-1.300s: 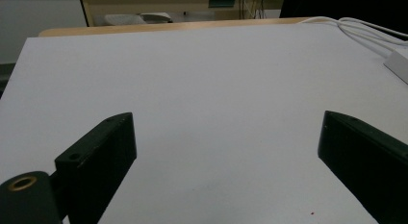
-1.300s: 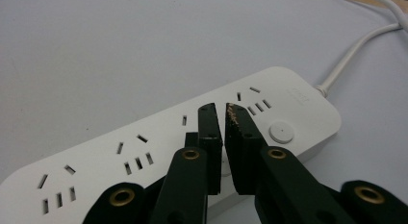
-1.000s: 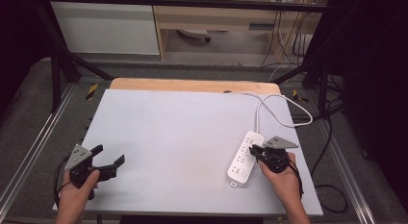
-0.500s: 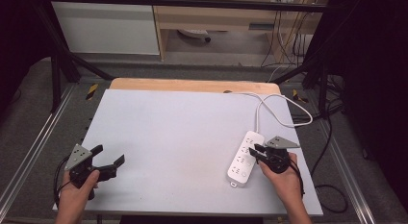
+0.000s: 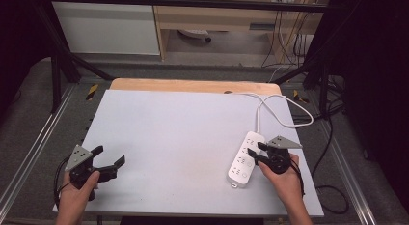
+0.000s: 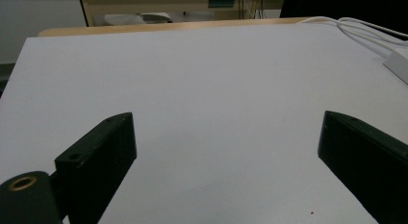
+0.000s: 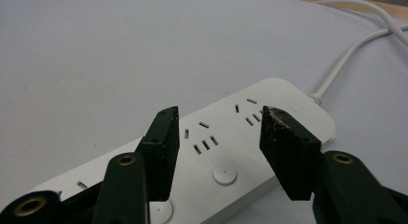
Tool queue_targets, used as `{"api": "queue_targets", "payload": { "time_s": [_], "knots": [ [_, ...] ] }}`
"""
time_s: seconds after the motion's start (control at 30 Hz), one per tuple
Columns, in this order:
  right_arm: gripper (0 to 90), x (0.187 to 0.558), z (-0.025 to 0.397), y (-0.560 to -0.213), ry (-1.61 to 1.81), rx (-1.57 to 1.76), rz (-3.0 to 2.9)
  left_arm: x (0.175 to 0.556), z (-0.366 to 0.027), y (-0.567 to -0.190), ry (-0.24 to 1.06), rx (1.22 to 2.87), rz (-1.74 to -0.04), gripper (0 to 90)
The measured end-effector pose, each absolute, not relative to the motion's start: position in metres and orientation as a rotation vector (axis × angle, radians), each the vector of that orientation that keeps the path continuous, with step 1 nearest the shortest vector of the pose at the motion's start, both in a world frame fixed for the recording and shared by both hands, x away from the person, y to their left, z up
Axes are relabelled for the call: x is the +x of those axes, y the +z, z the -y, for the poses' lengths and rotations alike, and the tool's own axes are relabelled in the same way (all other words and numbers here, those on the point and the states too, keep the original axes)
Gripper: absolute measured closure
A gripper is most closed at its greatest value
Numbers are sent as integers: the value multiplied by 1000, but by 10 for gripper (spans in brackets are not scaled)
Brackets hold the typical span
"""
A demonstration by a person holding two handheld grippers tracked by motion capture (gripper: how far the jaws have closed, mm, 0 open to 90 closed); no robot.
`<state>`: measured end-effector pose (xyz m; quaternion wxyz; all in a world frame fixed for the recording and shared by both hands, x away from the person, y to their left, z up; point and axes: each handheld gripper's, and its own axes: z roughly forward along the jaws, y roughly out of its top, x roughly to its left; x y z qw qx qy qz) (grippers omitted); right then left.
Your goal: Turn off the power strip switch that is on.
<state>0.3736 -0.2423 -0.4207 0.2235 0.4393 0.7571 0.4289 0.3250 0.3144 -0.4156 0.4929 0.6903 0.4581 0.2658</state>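
My right gripper [image 5: 256, 152] hovers over the power strip [image 5: 245, 159], fingers part-open and empty; next I lower and press a switch. My left gripper [image 5: 110, 156] waits wide open.

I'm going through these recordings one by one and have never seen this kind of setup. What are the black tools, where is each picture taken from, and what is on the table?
A person sits at the table and holds a hand tool in each hand: a two-jaw gripper. No robot arm is involved. The high view looks down from above the person's side. There the left gripper is near the table's front left corner, jaws wide apart, over bare surface. The right gripper is at the front right, jaws open over a white power strip whose white cable runs off the back edge.

The other two pictures come from cameras riding on the grippers, looking along their black jaws. The right gripper view shows its jaws above the strip's sockets and round buttons, not closed on it. Neither gripper holds anything.
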Motion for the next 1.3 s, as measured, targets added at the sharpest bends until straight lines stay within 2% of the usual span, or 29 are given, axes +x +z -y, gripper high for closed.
{"api": "queue_targets", "payload": {
  "time_s": [0.33,0.63,0.77,1.3],
  "knots": [
    [298,375,246,-415,1231,1214,-2034,325,-314,-416,638,1679,-1112,59],
    [64,374,243,-407,1237,1212,-1972,324,-313,-416,631,1681,-1112,59],
    [27,372,244,-400,1259,1224,-1959,323,-313,-416,631,1675,-1112,59],
    [33,338,262,-378,1313,1128,-1884,318,-317,-411,632,1648,-1106,59]
  ]
}}
